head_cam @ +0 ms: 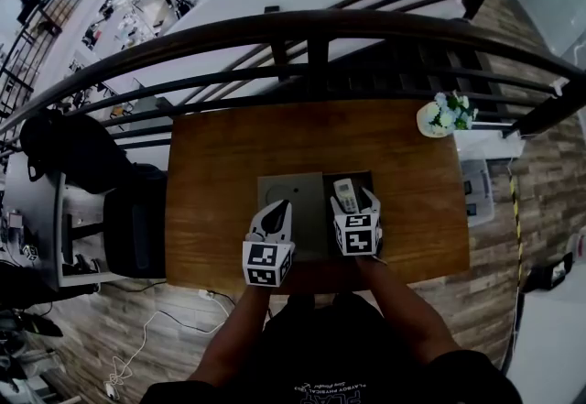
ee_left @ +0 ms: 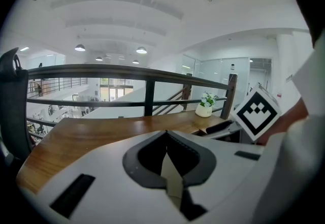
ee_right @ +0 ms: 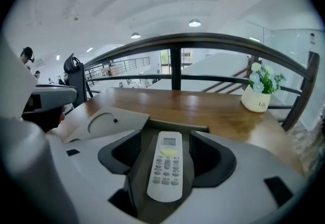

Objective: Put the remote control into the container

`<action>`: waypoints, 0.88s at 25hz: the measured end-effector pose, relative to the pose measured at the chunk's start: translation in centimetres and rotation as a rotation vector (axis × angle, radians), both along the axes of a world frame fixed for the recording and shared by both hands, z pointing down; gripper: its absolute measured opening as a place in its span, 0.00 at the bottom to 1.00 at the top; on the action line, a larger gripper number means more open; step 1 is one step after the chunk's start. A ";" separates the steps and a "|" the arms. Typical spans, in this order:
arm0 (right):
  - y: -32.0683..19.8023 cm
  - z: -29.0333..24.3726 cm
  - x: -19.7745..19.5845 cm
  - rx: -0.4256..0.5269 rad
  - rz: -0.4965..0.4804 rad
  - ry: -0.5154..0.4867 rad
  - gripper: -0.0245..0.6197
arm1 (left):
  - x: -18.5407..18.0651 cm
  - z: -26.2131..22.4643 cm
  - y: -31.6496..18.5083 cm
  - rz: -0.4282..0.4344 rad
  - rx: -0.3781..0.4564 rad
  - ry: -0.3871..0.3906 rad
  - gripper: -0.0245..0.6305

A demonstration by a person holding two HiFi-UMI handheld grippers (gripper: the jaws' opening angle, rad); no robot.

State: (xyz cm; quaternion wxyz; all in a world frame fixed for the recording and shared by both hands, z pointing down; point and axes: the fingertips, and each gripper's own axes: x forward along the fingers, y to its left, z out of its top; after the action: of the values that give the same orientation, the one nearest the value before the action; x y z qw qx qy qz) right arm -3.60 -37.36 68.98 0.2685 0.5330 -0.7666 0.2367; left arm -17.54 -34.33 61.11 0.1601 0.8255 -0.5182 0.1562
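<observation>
Right now I am keeping my right gripper [ee_right: 167, 135] released, its two dark pads standing apart with a gap on either side of the remote control [ee_right: 165, 167]. That white remote is lying flat between my jaws, screen end pointing away from me and buttons facing up, touching neither pad. It is resting on the dark floor of the container [ee_right: 200, 128], whose far rim is running just ahead of my jaw tips. Off to the left of this gripper the container's pale lid [ee_right: 104, 121] is lying open on the wooden table [ee_right: 203, 106], its round recess facing up.

My left gripper [ee_left: 166, 139] is hanging just beside the right one, over that lid, and I am holding it clenched: the pad tips are meeting at a point, with nothing gripped (only a pale sliver is showing through the slit behind them).

Well ahead of the right gripper and off to its right, a small white pot of flowers [ee_right: 256, 98] is standing near the table's far corner, in front of the dark railing [ee_right: 175, 65].
</observation>
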 end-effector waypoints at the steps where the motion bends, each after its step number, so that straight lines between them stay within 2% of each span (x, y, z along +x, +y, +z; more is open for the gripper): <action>1: 0.0 -1.0 0.1 0.024 -0.009 0.001 0.46 | 0.1 -0.4 -0.1 0.000 0.010 0.003 0.05; 8: 0.4 -9.8 -0.4 0.255 -0.071 -0.053 0.46 | 0.7 -4.8 -0.2 0.003 0.107 0.026 0.05; 13: 1.4 -15.6 -0.4 0.392 -0.111 -0.054 0.45 | 1.7 -8.8 0.6 0.013 0.182 0.062 0.05; 17: 2.2 -19.1 0.3 0.474 -0.107 -0.087 0.34 | 2.7 -12.1 1.5 0.048 0.244 0.073 0.05; 22: 3.0 -21.9 1.2 0.552 -0.093 -0.128 0.25 | 2.2 -14.5 2.1 0.021 0.282 0.089 0.05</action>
State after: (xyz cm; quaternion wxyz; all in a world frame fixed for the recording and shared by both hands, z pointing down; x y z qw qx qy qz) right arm -2.38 -34.34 47.09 0.0749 0.5341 -0.8411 0.0399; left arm -15.34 -32.27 46.58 0.0636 0.8513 -0.5187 0.0467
